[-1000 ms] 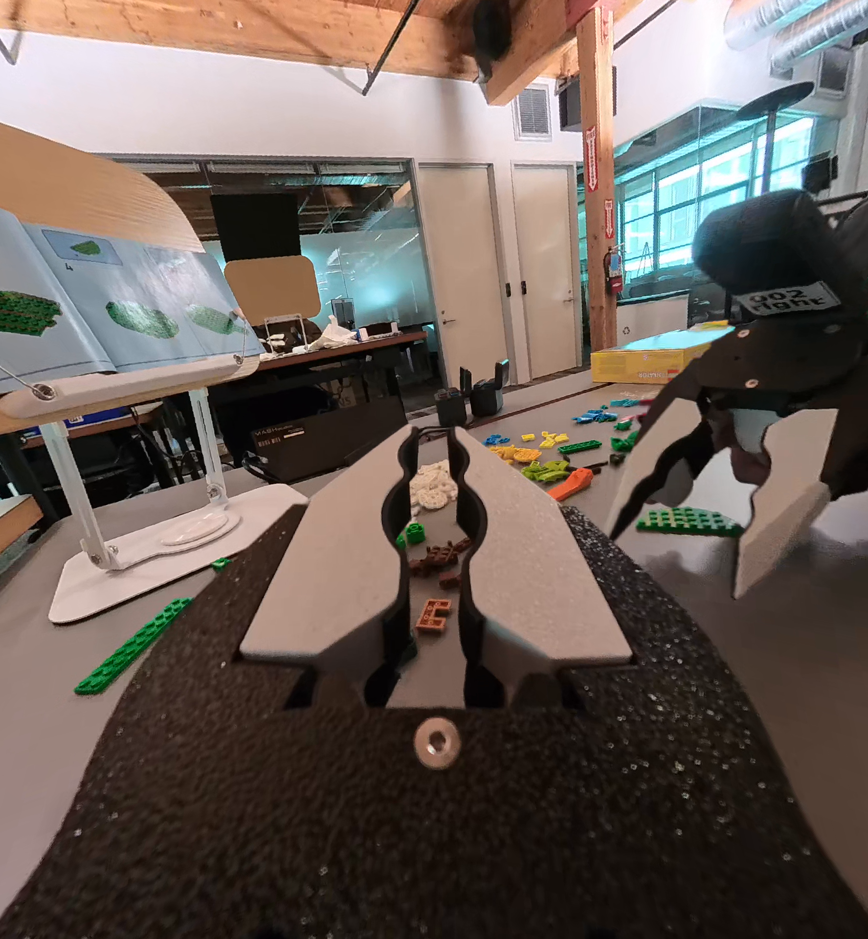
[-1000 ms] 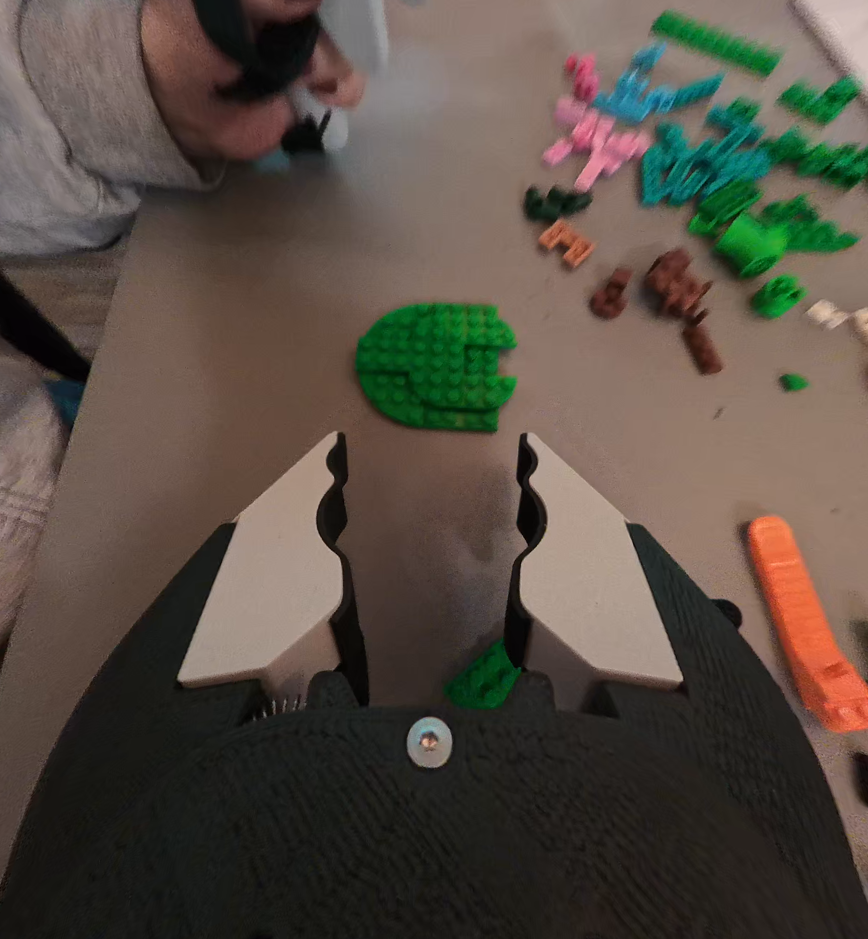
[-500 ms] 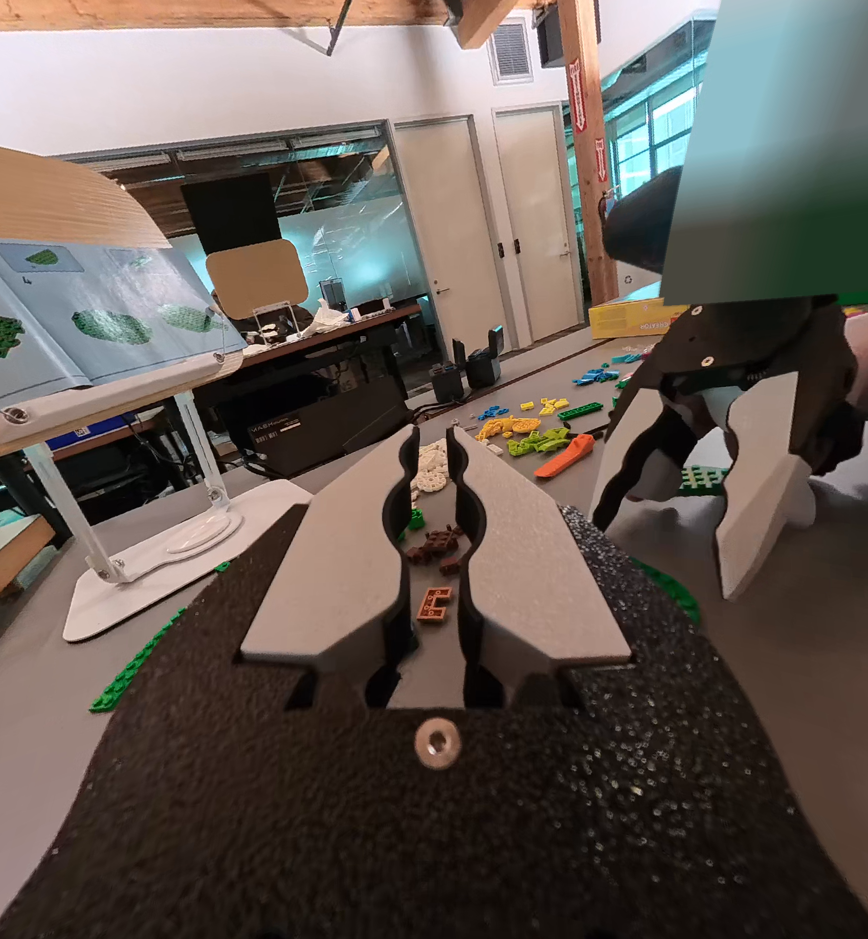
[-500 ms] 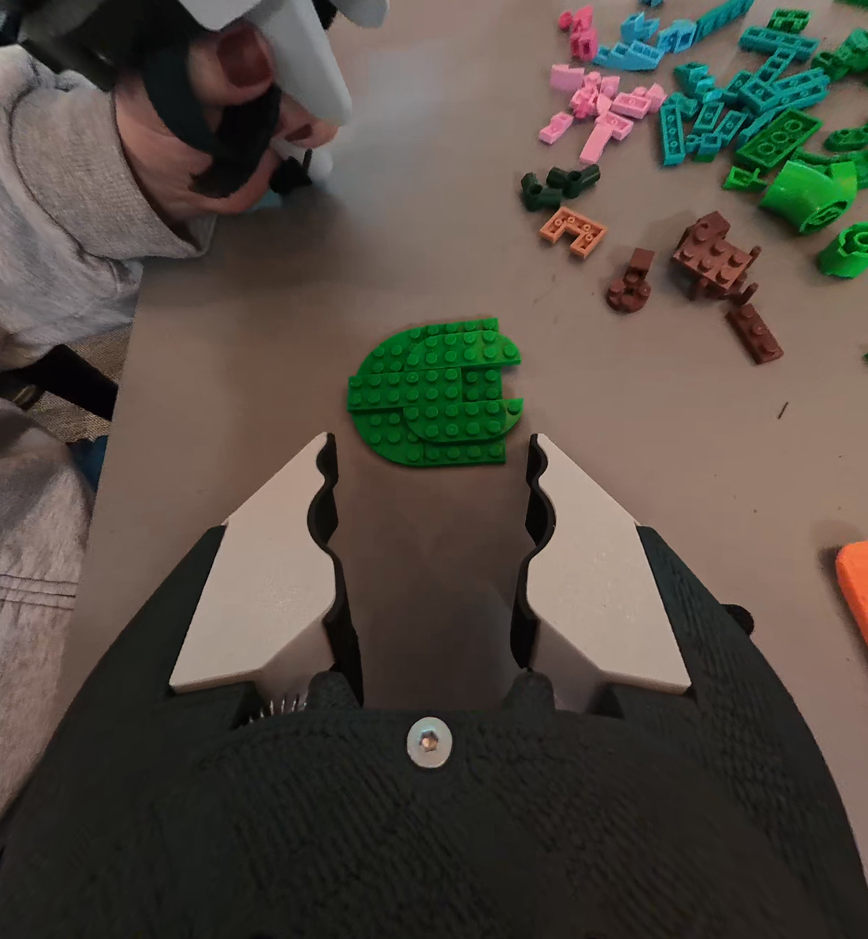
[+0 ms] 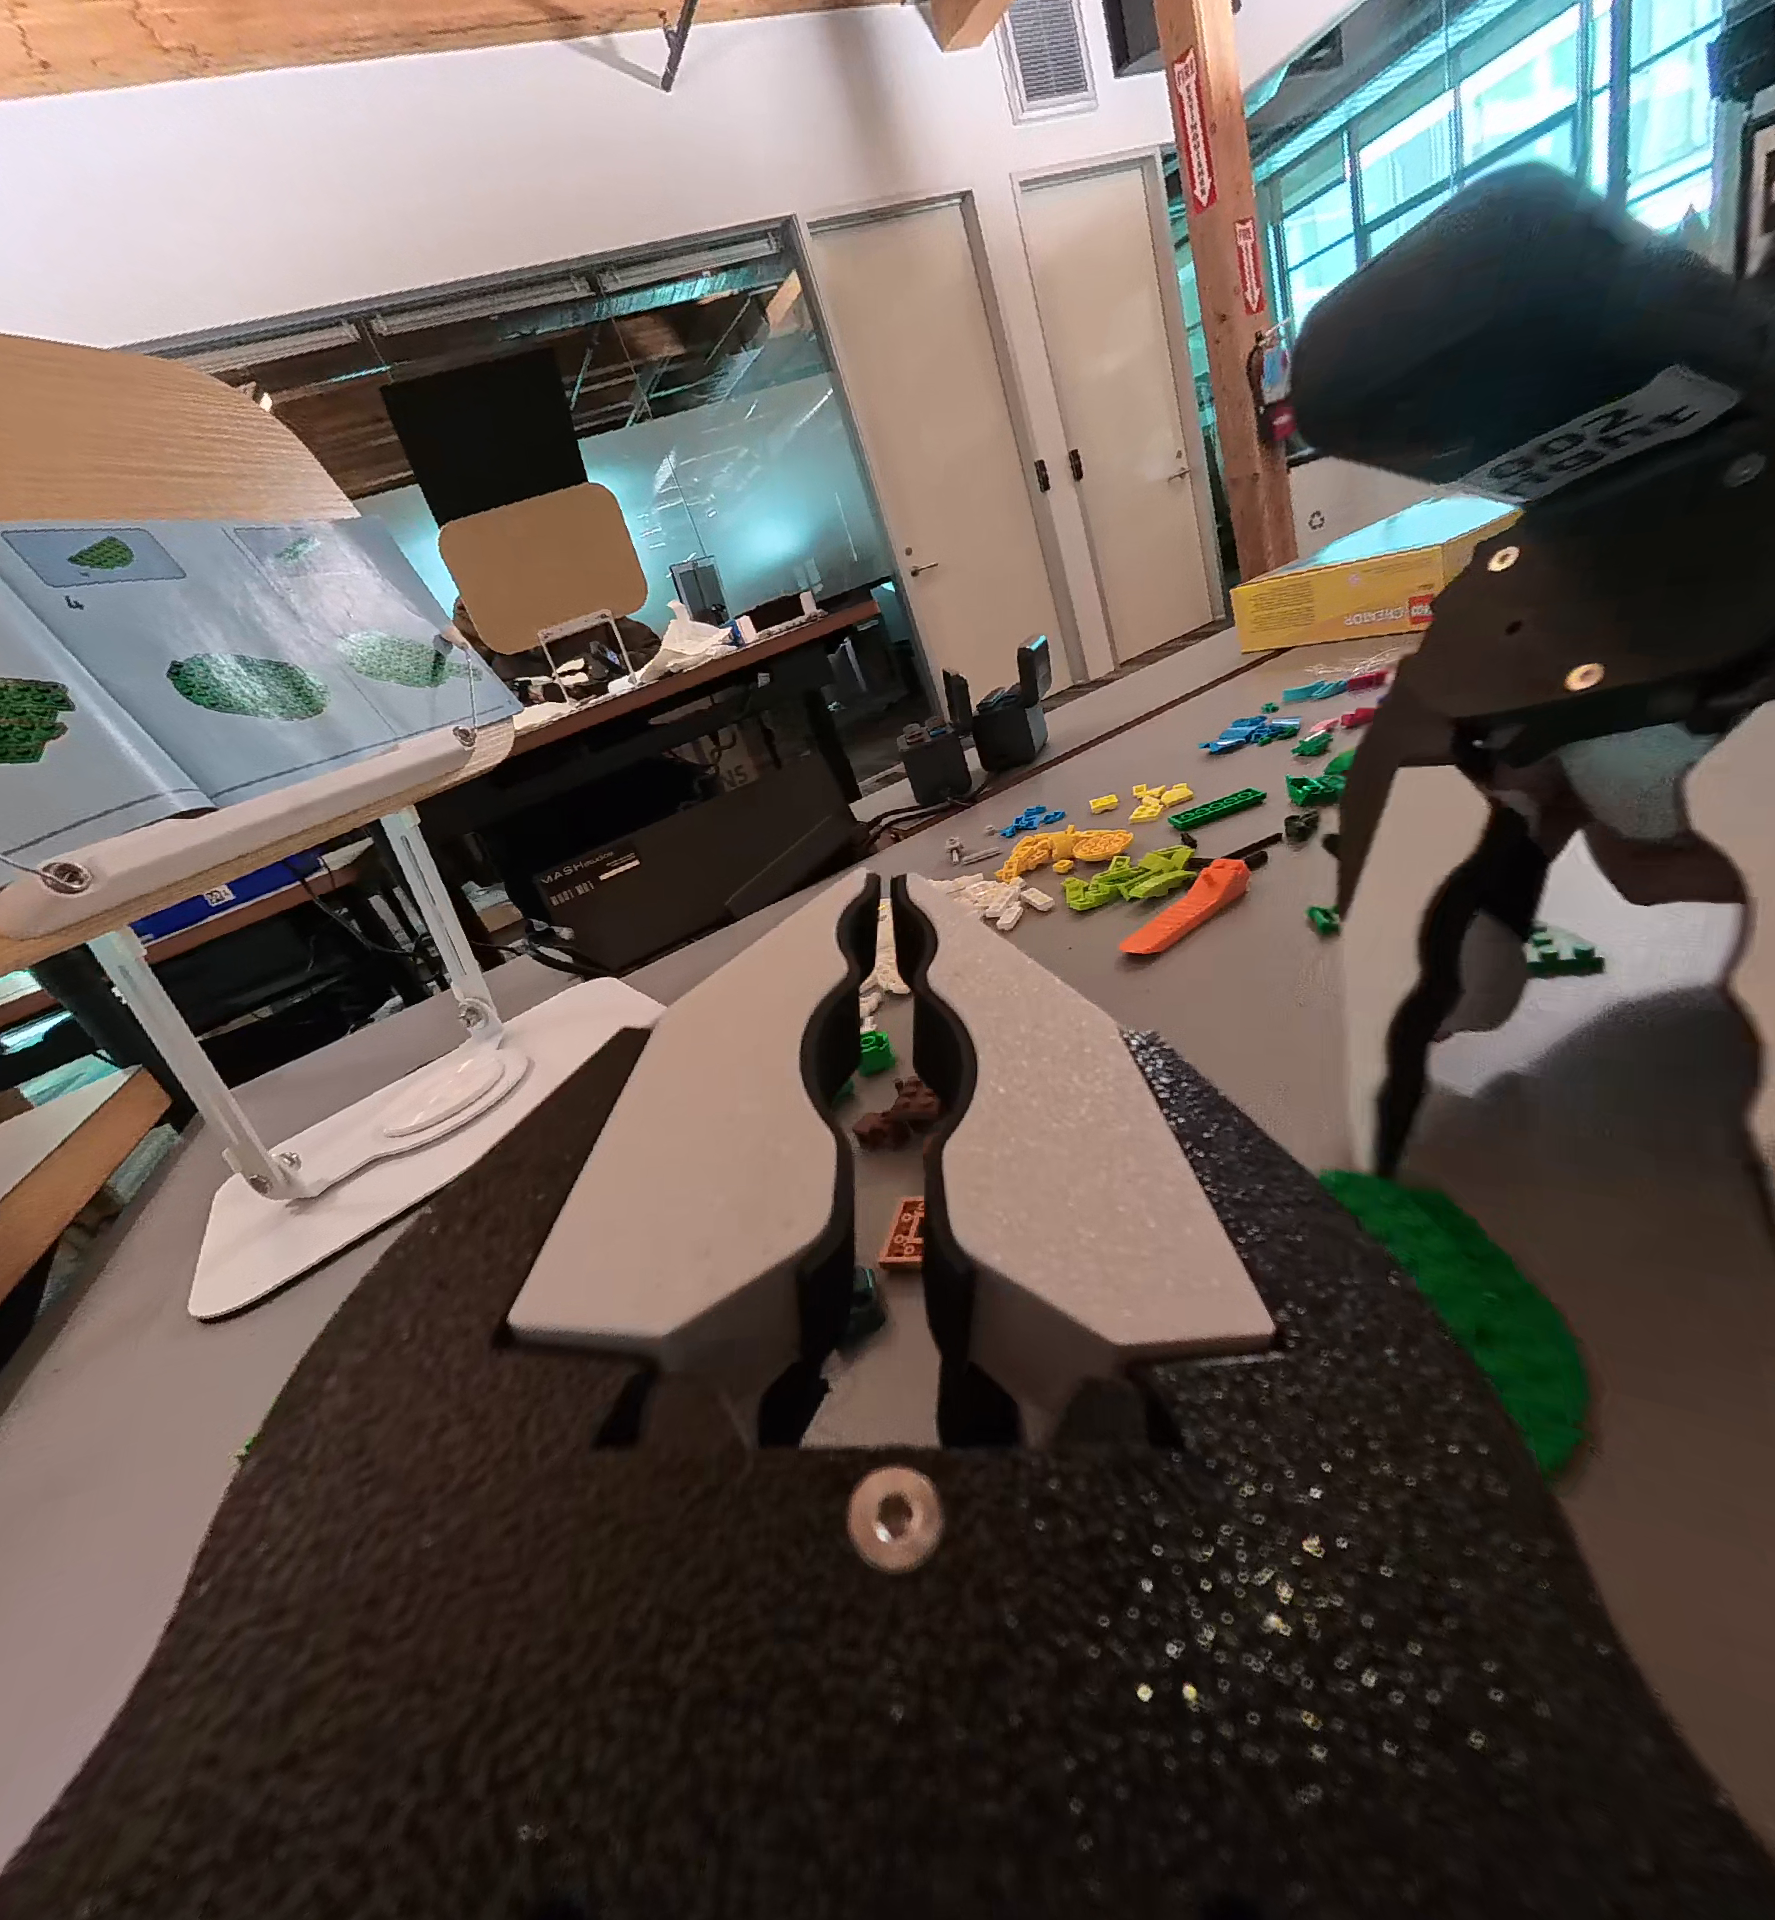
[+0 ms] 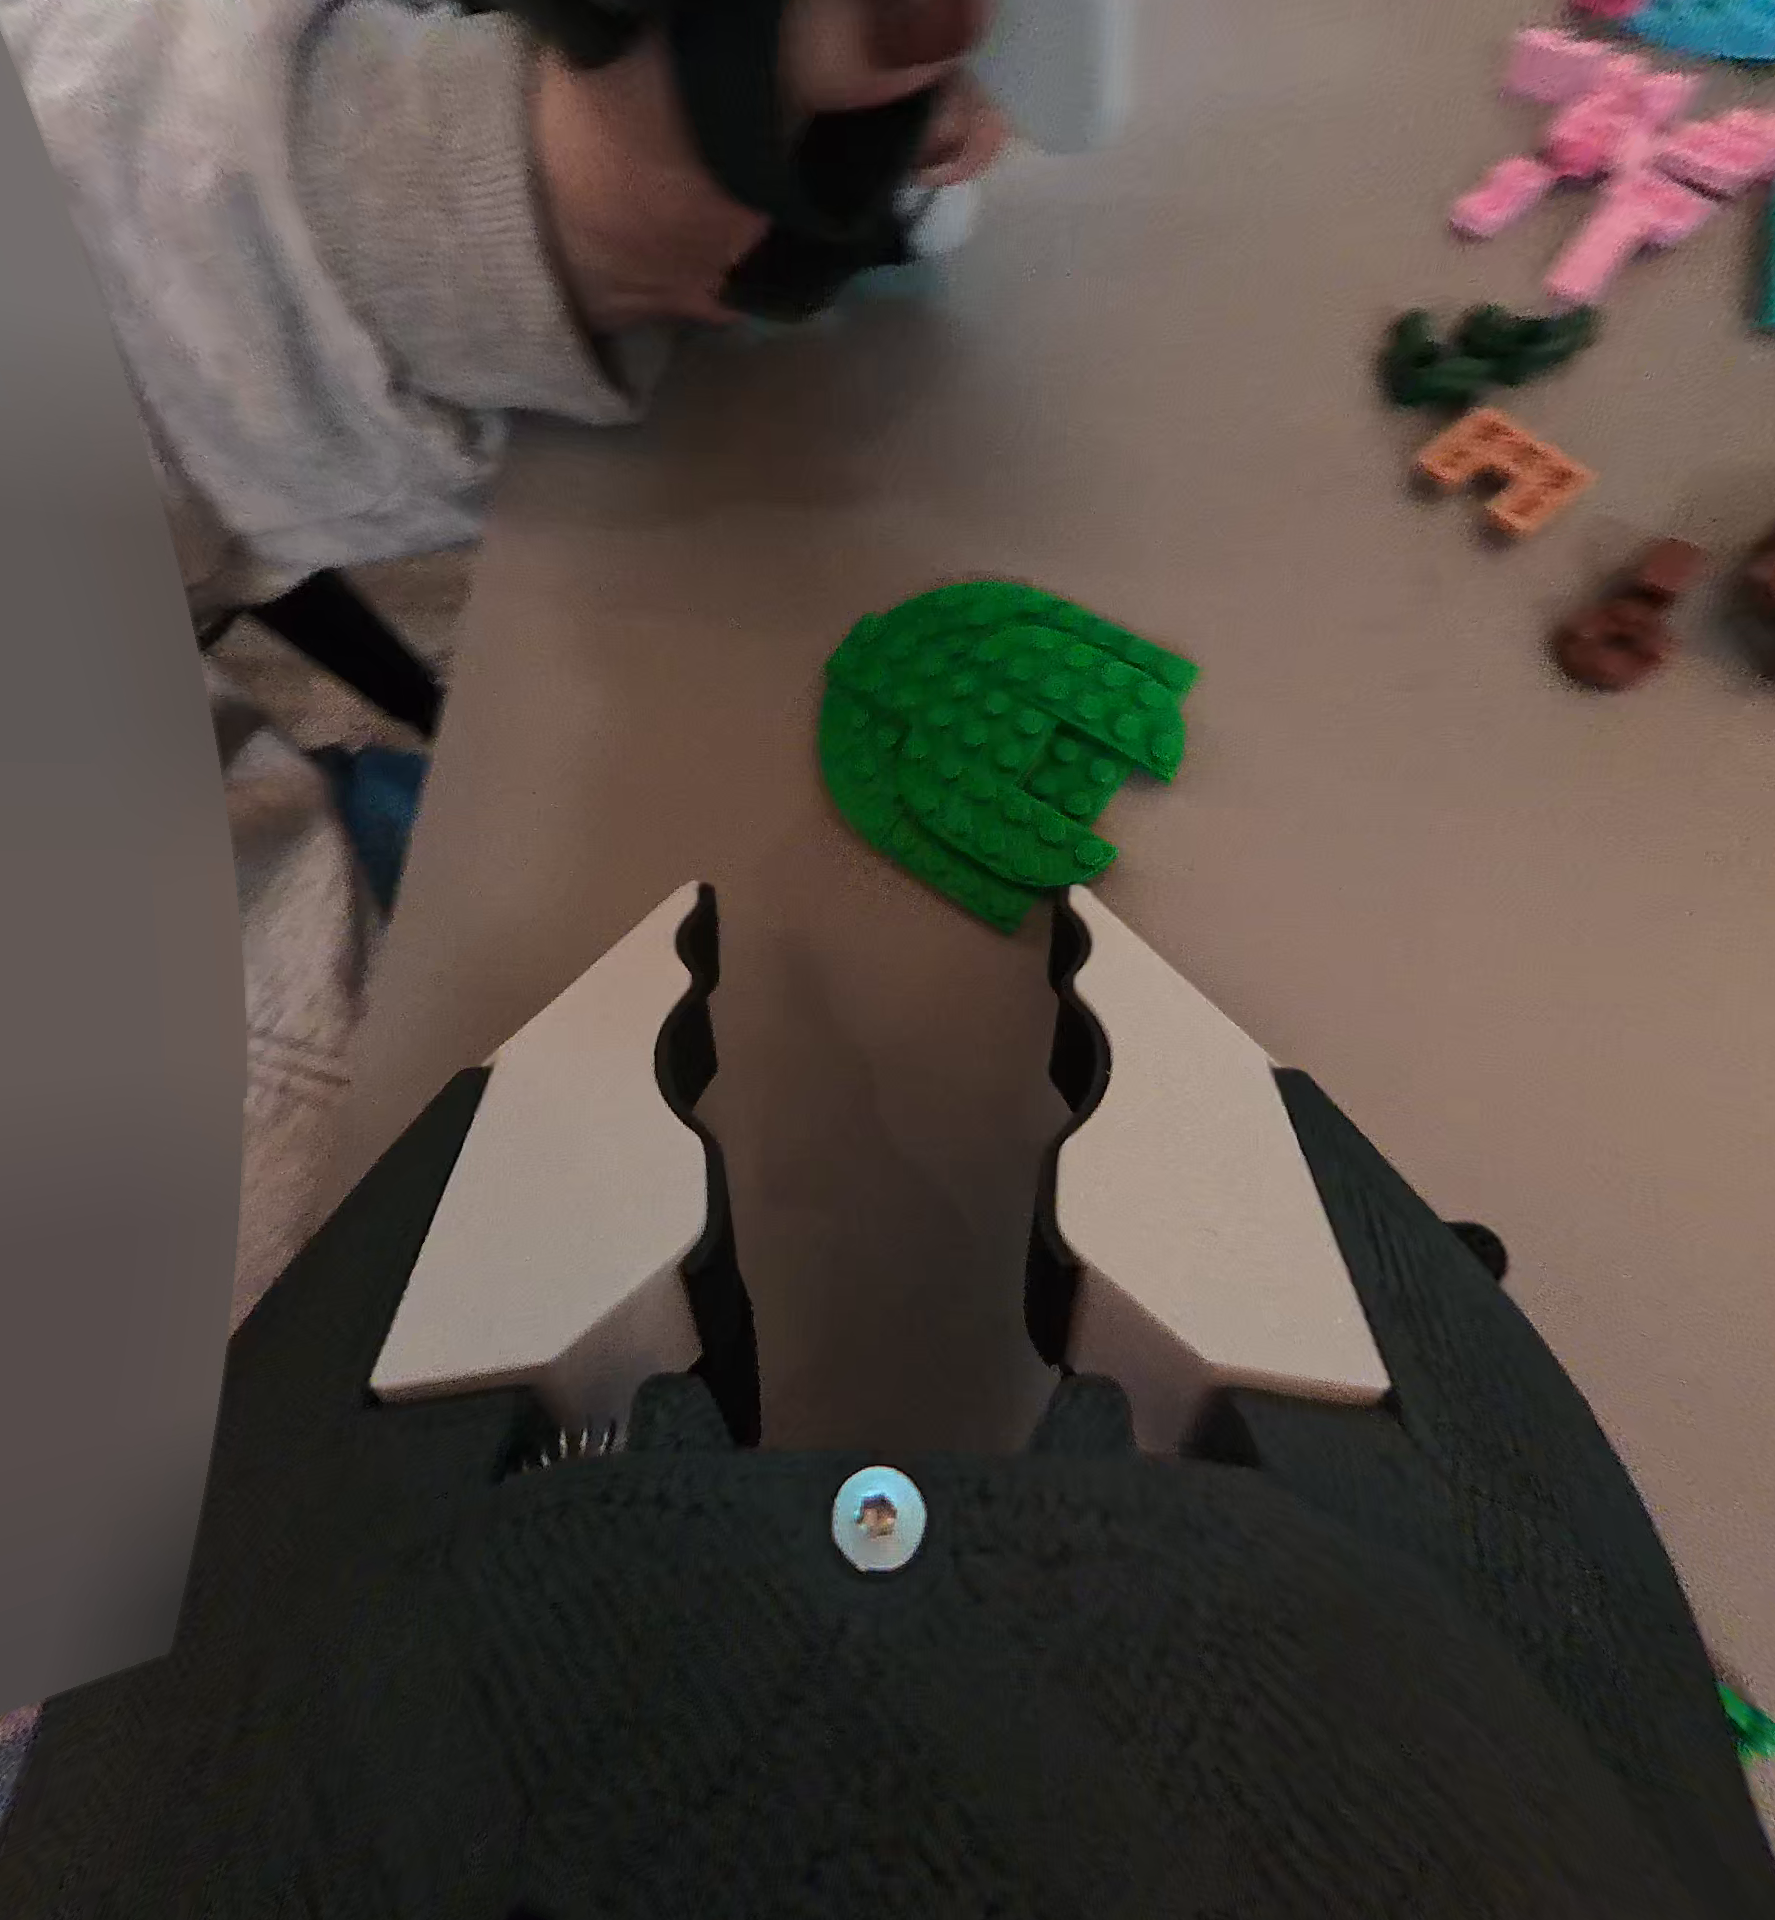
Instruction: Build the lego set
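Green plate assembly (image 6: 997, 743) just beyond open right jaws

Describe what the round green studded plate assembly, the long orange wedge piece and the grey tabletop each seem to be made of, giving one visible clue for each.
Round green studded plate assembly: probably moulded plastic, semi-gloss; uniform colour, crisp rows of studs.
Long orange wedge piece: likely the same kind of plastic; saturated single colour, smooth faces.
Grey tabletop: smooth matte surface, perhaps laminate; no grain or weave shows, so that stays uncertain.
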Available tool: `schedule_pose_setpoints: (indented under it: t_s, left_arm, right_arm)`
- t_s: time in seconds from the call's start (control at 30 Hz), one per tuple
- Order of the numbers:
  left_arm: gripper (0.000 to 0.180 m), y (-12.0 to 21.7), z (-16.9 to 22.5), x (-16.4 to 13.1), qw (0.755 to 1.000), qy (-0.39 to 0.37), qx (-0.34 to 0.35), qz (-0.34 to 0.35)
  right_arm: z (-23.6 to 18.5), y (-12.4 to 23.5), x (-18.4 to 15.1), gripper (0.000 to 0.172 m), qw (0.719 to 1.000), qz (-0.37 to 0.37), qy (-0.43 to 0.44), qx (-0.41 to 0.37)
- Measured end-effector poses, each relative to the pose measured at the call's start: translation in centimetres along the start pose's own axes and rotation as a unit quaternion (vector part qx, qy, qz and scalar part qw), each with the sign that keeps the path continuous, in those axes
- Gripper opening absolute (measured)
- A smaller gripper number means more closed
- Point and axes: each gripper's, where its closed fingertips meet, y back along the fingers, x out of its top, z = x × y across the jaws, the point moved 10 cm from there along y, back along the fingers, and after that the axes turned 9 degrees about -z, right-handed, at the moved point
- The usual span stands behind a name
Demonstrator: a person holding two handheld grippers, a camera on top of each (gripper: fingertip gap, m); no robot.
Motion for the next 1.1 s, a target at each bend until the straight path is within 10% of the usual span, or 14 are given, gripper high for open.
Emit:
schedule_pose_setpoints:
  t_s: [0.23, 0.5, 1.1]
  left_arm:
    - [0.000, 0.1, 0.2, 0.1, 1.000, -0.011, 0.004, 0.002]
    - [0.000, 0.2, 0.2, 0.1, 1.000, -0.007, 0.007, 0.003]
    - [0.000, 0.2, 0.1, 0.0, 1.000, 0.001, 0.004, 0.005]
  right_arm:
    - [0.1, 2.2, 1.5, 0.060, 0.969, 0.149, 0.078, -0.181]
    - [-1.1, 4.7, 1.0, 0.023, 0.779, 0.389, 0.098, -0.481]
    - [-1.5, 2.9, 1.1, 0.026, 0.791, 0.333, 0.180, -0.480]
